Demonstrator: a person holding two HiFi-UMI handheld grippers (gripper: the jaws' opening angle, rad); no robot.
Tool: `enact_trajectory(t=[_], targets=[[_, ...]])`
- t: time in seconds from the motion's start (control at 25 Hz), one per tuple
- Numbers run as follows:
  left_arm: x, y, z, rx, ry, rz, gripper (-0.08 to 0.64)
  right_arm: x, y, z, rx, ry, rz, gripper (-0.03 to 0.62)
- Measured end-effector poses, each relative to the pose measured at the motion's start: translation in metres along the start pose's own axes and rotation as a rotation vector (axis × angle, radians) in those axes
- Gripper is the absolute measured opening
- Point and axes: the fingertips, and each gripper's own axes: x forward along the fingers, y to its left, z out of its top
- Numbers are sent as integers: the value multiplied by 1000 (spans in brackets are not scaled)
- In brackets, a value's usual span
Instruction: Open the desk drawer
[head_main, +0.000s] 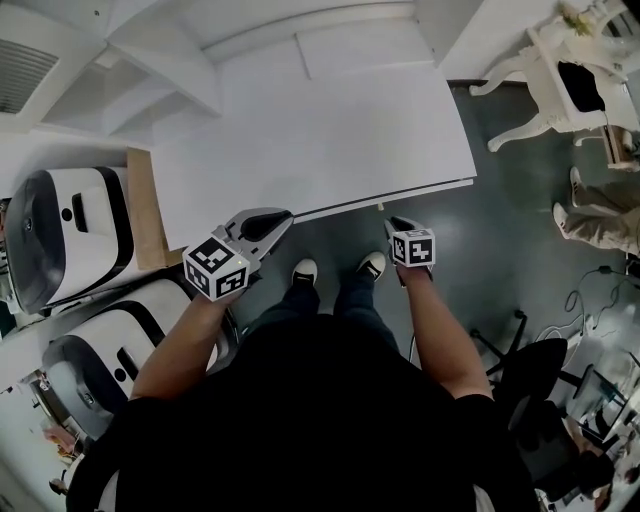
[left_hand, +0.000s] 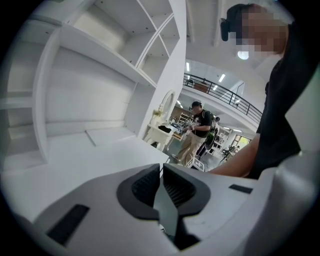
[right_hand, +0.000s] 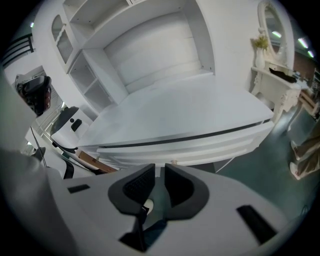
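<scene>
The white desk (head_main: 320, 130) fills the middle of the head view, and its drawer front (right_hand: 200, 145) runs along the near edge under a dark gap. A small pale knob (right_hand: 173, 161) sticks out of the drawer front just beyond my right gripper (right_hand: 160, 172). That gripper (head_main: 392, 222) hangs just below the desk's front edge, tilted down, its jaws a little apart with nothing between them. My left gripper (head_main: 280, 218) hovers at the desk's front edge further left. Its jaws (left_hand: 161, 170) meet at the tips and hold nothing.
Two white rounded machines (head_main: 60, 240) (head_main: 100, 350) and a wooden board (head_main: 145, 210) stand left of the desk. An ornate white dressing table (head_main: 560, 80) is at the right, an office chair (head_main: 540, 380) behind me. A person (left_hand: 197, 130) stands beyond the desk's end.
</scene>
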Motion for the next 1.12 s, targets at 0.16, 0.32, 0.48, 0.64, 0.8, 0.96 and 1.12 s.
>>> enact_trajectory(t=[0.16, 0.32, 0.48, 0.64, 0.8, 0.96, 1.12], targets=[[8, 1, -6, -10, 17, -4, 26, 16, -7, -6, 9, 18, -5, 64], [12, 6, -10, -22, 28, -2, 26, 34, -14, -10, 15, 38, -8, 72], [15, 10, -14, -35, 40, 2, 26, 52, -16, -13, 12, 62, -4, 80], [19, 14, -17, -49, 44, 5, 26, 65, -22, -12, 17, 73, -15, 86], [25, 15, -24, -55, 61, -3, 26, 77, -29, -12, 33, 82, -20, 91], [28, 17, -28, -65, 67, -3, 26, 87, -33, -13, 37, 100, -20, 95], [30, 19, -34, -81, 76, -1, 26, 95, -35, -16, 30, 118, -29, 97]])
